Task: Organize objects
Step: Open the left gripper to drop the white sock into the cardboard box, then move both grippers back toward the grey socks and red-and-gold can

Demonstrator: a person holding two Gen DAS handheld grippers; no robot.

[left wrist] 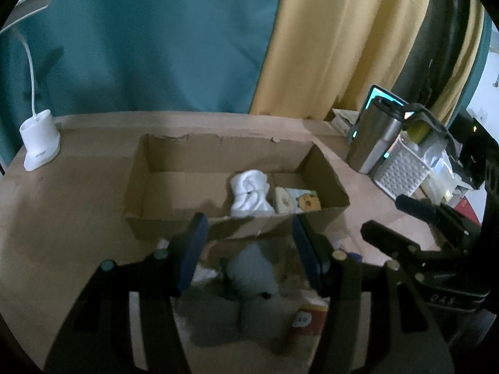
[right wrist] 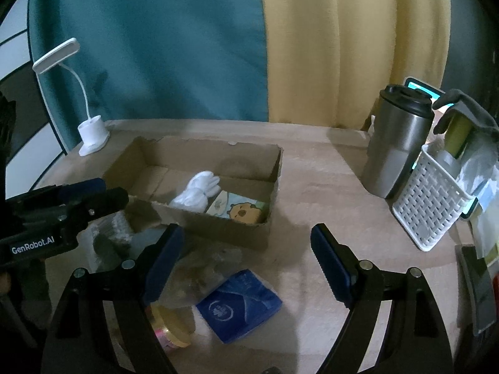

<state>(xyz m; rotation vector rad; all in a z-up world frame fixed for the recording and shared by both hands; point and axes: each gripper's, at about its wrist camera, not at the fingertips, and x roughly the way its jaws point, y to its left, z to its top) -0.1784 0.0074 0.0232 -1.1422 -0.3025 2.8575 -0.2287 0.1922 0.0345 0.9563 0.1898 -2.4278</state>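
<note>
The box [right wrist: 215,218] on the table [right wrist: 327,187] already holds white gloves [right wrist: 198,193] and a cartoon pack [right wrist: 241,210]; the rest is still loose in front of it: a grey bundle [left wrist: 252,277], a blue pouch [right wrist: 238,307], a clear bag [right wrist: 202,268] and a jar [right wrist: 173,327]. The left gripper [left wrist: 249,249] hangs over the bundle, jaws apart, not touching; the right gripper [right wrist: 246,265] is wide open and empty above the pouch
</note>
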